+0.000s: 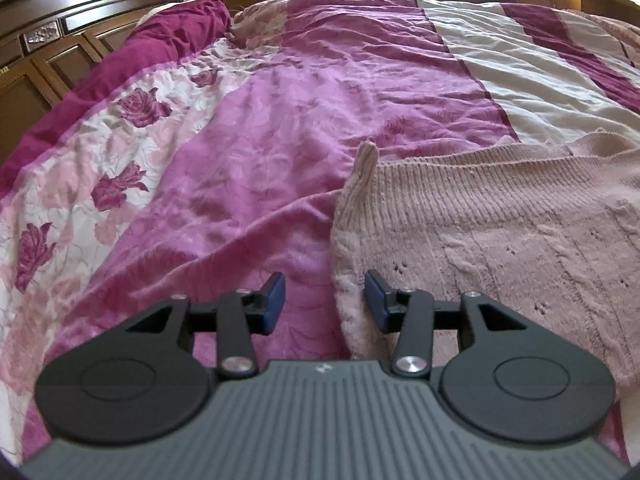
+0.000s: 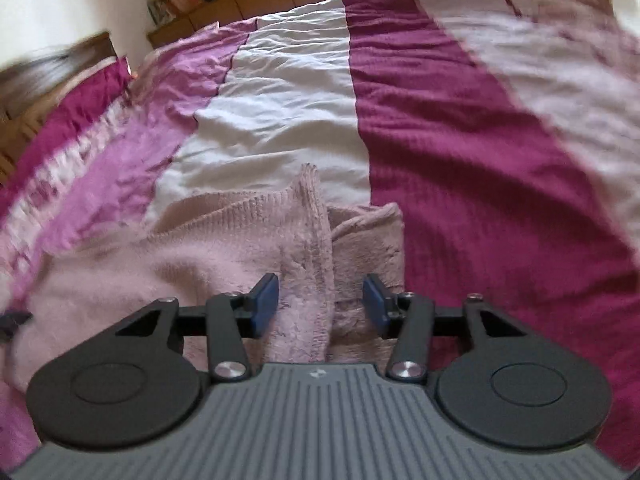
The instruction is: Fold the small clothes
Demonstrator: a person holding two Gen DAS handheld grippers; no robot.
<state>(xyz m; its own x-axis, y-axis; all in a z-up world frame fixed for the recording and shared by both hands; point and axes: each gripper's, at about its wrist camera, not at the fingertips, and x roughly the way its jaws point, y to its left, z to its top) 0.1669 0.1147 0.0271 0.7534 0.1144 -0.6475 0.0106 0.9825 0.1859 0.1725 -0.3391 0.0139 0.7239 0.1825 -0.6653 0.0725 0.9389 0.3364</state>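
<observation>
Pink knit sweater (image 1: 500,216) on a bedspread (image 1: 260,140); left gripper (image 1: 326,300) and right gripper (image 2: 320,302), both released, should pinch the corners at twelve o'clock evenly before folding.

Ahead of the left gripper (image 1: 325,302), whose black linkages are carrying blue pads (image 1: 276,300), a pale pink knitted sweater (image 1: 500,216) is showing ribbing and eyelet cable patterning. To its left, the bedspread (image 1: 248,128) is displaying magenta, lilac and white stripes with dark rose prints. Ahead of the right gripper (image 2: 320,304), white and deep magenta bands are running away.
</observation>
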